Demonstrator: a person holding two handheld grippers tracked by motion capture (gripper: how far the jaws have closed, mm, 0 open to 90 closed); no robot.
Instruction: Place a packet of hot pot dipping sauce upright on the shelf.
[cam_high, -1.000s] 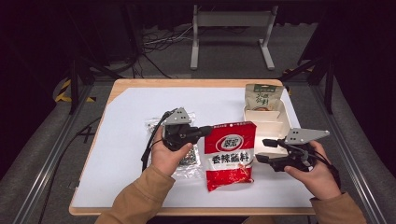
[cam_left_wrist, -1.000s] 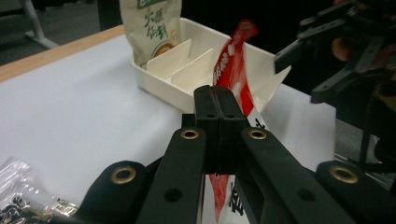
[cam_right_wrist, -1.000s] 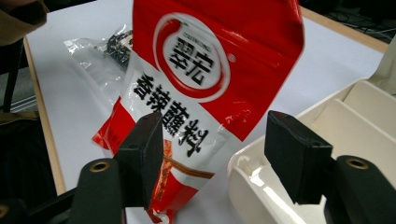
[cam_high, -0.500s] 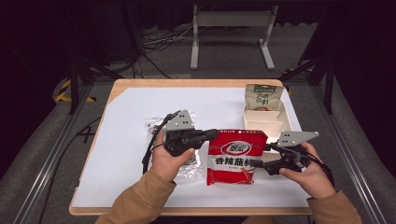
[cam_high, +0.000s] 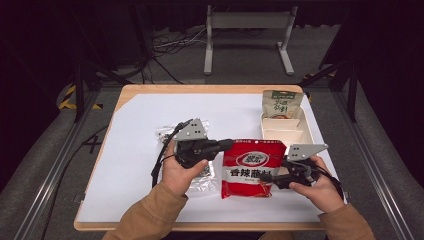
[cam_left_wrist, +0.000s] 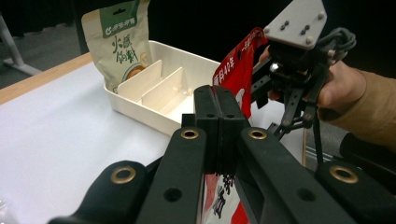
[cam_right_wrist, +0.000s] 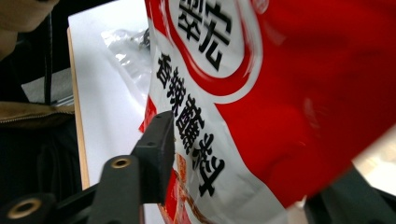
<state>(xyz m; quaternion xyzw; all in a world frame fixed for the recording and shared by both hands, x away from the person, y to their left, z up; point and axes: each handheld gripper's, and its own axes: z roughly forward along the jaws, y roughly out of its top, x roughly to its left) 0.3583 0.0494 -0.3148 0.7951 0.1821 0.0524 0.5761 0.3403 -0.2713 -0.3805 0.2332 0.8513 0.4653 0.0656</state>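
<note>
A red snack bag (cam_high: 252, 167) with white Chinese print hangs over the white table top, held by its upper left corner. My left gripper (cam_high: 227, 145) is shut on that corner; in the left gripper view its jaws (cam_left_wrist: 218, 100) are pressed together on the bag's edge (cam_left_wrist: 236, 70). My right gripper (cam_high: 267, 177) reaches in from the right at the bag's lower right edge. Its jaws have just been closing, with the bag (cam_right_wrist: 289, 93) between them. One finger (cam_right_wrist: 156, 140) shows beside the bag and the other is hidden behind it, still wide apart.
A white divided tray (cam_high: 302, 137) sits at the right, with a beige and green pouch (cam_high: 281, 104) standing in its far compartment. A clear plastic packet (cam_high: 200, 172) lies under my left hand. The table's wooden edge (cam_high: 200, 89) borders the white sheet.
My right gripper has moved left and down to the bag's lower right edge, and its jaws now straddle the bag. The left gripper has kept its hold and barely shifted.
</note>
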